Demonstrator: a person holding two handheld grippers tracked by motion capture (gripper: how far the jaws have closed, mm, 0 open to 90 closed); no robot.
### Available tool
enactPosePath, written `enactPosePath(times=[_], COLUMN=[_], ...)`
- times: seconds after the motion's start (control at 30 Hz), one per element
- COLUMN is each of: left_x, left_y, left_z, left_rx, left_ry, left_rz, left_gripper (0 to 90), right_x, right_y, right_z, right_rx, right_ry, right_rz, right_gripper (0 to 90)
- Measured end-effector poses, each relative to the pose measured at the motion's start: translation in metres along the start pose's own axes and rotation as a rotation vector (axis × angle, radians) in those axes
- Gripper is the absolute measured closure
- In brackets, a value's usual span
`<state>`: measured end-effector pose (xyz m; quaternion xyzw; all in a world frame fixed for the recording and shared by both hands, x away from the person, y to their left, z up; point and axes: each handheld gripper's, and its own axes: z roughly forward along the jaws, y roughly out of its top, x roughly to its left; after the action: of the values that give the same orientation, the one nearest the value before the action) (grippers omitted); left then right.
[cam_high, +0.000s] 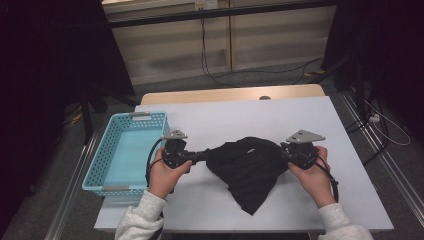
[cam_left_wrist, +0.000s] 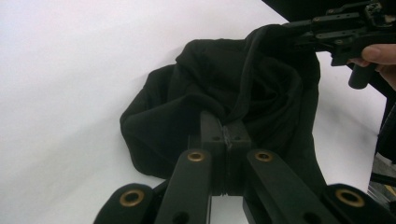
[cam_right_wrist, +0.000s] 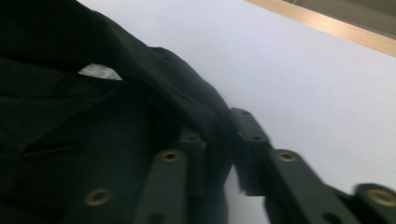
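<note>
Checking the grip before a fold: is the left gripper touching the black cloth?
Touching. In the left gripper view the left gripper is shut on a fold of the black cloth.

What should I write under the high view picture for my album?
Two hand-held grippers stretch a black cloth beside a blue basket.

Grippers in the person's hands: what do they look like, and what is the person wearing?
Both the left gripper and the right gripper are black, with brass-coloured rivets on the fingers, a grey three-cornered plate on top and a black cable. The sleeves are light grey.
</note>
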<state>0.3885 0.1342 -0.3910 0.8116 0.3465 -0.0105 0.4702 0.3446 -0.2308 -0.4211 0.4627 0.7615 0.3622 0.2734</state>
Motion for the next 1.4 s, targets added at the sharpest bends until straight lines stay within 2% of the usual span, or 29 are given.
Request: enactPosePath(times=[0.13, 0.23, 0.37, 0.53, 0.67, 0.77, 0.87, 1.0, 1.1, 1.17, 1.23, 1.27, 1.33, 1.4], left_x=[-0.003, -0.005, -0.006, -0.007, -0.005, -0.006, -0.008, -0.009, -0.008, -0.007, -0.008, -0.008, -0.009, -0.01], left_y=[-0.002, -0.004, -0.006, -0.008, -0.01, -0.01, -0.01, -0.008, -0.008, -0.008, -0.009, -0.009, -0.009, -0.009], left_z=[0.002, 0.004, 0.008, 0.013, 0.014, 0.015, 0.016, 0.016, 0.014, 0.014, 0.014, 0.015, 0.015, 0.016], left_rx=[0.014, 0.014, 0.028, 0.033, 0.039, 0.036, 0.041, 0.03, 0.025, 0.024, 0.032, 0.032, 0.033, 0.035], left_ry=[0.005, 0.01, 0.006, 0.017, 0.022, 0.024, 0.024, 0.027, 0.029, 0.03, 0.028, 0.029, 0.029, 0.023], left_rz=[0.005, 0.006, 0.006, 0.011, 0.004, 0.004, 0.009, 0.013, 0.01, 0.008, 0.011, 0.012, 0.016, 0.021], left_gripper=[90.0, 90.0, 90.0, 90.0, 90.0, 90.0, 90.0, 90.0, 90.0, 90.0, 90.0, 90.0, 90.0, 90.0], right_x=[0.007, 0.016, 0.029, 0.044, 0.056, 0.069, 0.087, 0.108, 0.118, 0.121, 0.122, 0.121, 0.119, 0.114], right_y=[-0.001, 0.0, 0.003, 0.003, 0.0, -0.004, -0.007, -0.008, -0.011, -0.014, -0.016, -0.018, -0.02, -0.02], right_z=[-0.011, -0.018, -0.025, -0.031, -0.031, -0.027, -0.019, -0.009, 0.0, 0.005, 0.01, 0.012, 0.013, 0.011], right_rx=[-0.02, -0.042, -0.065, -0.091, -0.104, -0.11, -0.074, -0.064, -0.035, -0.028, -0.018, -0.014, -0.014, -0.023], right_ry=[0.019, 0.043, 0.084, 0.123, 0.196, 0.247, 0.295, 0.357, 0.372, 0.34, 0.345, 0.334, 0.317, 0.329], right_rz=[0.005, -0.002, -0.018, -0.028, -0.024, -0.06, -0.113, -0.143, -0.174, -0.188, -0.185, -0.181, -0.188, -0.166], right_gripper=[49.2, 41.1, 36.6, 35.1, 38.4, 44.6, 48.4, 52.5, 55.3, 55.3, 57.8, 60.8, 77.2, 87.3])
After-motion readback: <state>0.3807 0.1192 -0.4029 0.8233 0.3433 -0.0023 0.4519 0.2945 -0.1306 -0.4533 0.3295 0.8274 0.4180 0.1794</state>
